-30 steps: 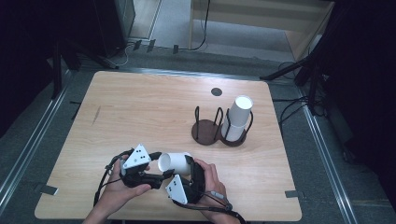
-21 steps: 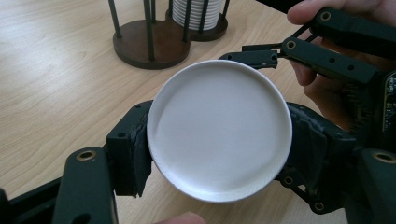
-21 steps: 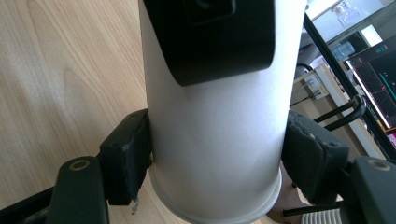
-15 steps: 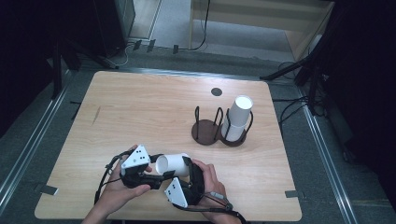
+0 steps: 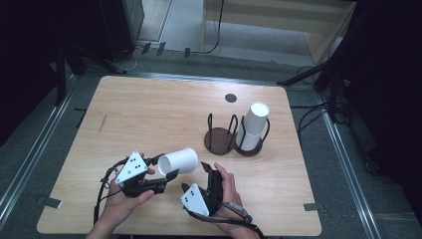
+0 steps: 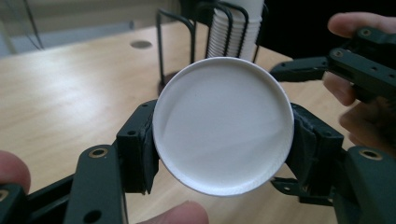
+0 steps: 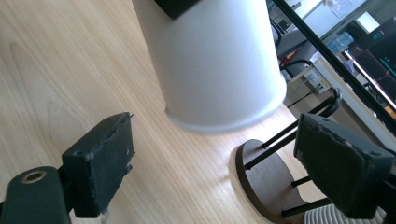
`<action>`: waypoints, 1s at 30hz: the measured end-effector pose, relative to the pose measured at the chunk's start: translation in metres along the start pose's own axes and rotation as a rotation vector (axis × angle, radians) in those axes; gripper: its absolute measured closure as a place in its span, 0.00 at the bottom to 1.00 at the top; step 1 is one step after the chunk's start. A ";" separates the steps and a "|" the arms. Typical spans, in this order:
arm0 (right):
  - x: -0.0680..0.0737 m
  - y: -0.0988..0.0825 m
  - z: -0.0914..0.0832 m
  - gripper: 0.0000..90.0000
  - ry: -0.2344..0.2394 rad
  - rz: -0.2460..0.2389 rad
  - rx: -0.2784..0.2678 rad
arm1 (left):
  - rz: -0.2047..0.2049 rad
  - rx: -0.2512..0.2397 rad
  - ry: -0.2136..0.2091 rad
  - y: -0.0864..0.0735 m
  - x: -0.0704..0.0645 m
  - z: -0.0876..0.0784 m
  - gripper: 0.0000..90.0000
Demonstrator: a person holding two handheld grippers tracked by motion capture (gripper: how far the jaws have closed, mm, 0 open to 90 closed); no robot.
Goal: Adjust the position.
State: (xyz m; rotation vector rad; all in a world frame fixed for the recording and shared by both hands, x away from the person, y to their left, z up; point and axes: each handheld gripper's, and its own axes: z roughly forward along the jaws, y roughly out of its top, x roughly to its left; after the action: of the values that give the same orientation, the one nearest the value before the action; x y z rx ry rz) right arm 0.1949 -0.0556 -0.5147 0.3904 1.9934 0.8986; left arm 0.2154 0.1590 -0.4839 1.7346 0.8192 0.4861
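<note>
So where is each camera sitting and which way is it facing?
High view: above the near edge, looking forward and down at the table; both hands show, with the left claw and the right claw.
Left gripper view: on the left claw, facing the cup's base.
Right gripper view: on the right claw, facing the cup's side.
All share the cup and the rack.
</note>
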 end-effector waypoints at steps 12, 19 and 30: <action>-0.013 0.001 -0.002 0.14 -0.010 0.142 -0.013 | -0.019 -0.051 0.041 -0.003 0.003 0.000 0.39; -0.015 0.001 -0.003 0.14 -0.010 0.178 -0.016 | -0.055 -0.063 0.065 -0.005 0.008 -0.001 0.39; -0.020 -0.001 0.000 0.15 0.034 0.314 -0.010 | -0.037 -0.130 0.118 -0.008 0.009 -0.001 0.39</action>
State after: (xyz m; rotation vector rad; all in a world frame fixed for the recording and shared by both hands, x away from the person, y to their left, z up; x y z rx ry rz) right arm 0.2061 -0.0679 -0.5037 0.7008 1.9895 1.1136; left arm 0.2187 0.1676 -0.4916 1.5807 0.8819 0.6081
